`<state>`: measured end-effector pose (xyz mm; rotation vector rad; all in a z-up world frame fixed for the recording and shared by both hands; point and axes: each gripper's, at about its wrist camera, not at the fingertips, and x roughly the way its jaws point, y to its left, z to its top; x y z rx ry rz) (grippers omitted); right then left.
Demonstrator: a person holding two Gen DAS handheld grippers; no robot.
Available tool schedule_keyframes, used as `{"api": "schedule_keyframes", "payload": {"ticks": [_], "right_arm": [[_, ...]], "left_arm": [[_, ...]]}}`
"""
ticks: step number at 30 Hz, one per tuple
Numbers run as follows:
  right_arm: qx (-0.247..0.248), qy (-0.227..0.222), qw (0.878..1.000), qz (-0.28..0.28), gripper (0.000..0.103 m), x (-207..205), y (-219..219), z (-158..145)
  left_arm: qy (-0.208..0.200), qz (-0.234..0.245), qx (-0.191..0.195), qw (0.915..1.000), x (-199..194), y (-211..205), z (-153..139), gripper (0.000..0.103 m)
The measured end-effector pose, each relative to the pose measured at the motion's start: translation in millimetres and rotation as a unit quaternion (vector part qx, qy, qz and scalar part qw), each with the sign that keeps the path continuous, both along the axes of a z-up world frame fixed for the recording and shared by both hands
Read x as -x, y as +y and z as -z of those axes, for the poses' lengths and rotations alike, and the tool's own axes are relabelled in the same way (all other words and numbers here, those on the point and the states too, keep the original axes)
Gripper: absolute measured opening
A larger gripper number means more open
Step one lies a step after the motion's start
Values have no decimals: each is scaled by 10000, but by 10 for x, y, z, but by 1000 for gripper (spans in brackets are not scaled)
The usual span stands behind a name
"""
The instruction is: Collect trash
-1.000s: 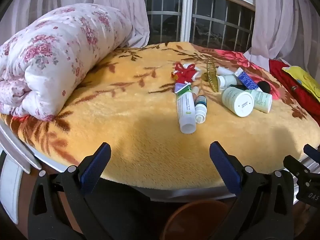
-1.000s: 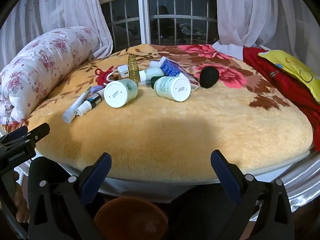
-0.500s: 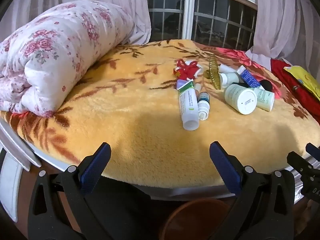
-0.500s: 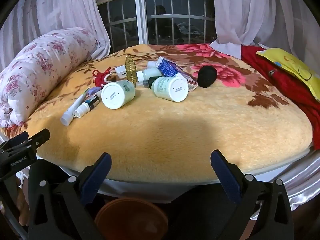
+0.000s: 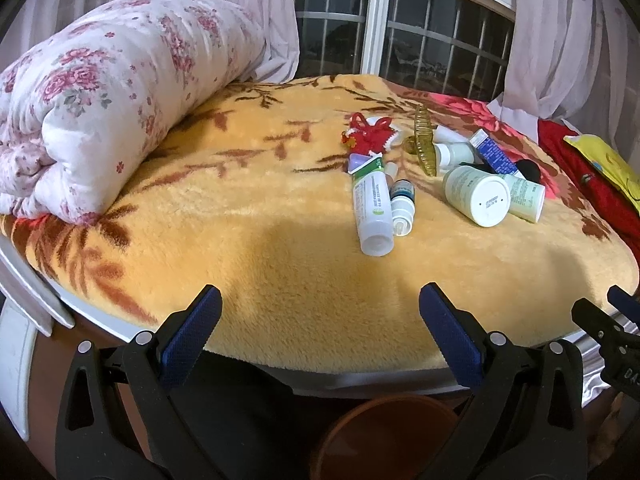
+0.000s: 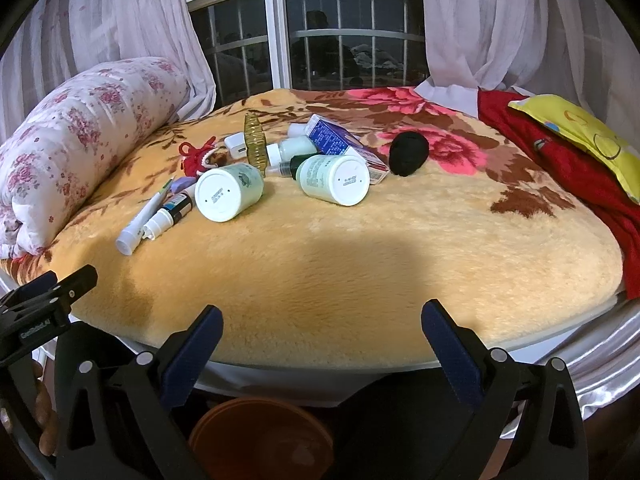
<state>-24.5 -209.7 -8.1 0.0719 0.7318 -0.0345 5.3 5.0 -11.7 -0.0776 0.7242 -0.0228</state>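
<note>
Fluffy plush blanket (image 6: pixel 340 264); smooth plastic jars (image 6: pixel 230 194); ribbed glassy amber bottle (image 6: pixel 255 145).

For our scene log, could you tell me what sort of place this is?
Most likely a bedroom: a bed under a plush floral blanket, a rolled quilt, and a curtained, barred window.

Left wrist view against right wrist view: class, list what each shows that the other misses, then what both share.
Only the left wrist view shows the white tube's green label face-on. Only the right wrist view shows the round black object whole, and the white plug-like block. Both share the two pale green jars lying on their sides, the amber ribbed bottle, the orange plush blanket, the brown bin below, and an open hand-held gripper.
</note>
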Motion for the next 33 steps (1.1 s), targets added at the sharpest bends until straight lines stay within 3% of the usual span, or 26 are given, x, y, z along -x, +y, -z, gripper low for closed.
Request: {"api": "schedule_keyframes", "payload": {"ticks": [18, 33], "right_arm": [[-8, 3, 10000, -21, 98, -57, 36, -11], [-68, 44, 9999, -118, 98, -371, -76, -1]], "left_arm": [[142, 61, -46, 9999, -47, -14, 13, 96], [330, 141, -178, 9992, -245, -132, 55, 96]]}}
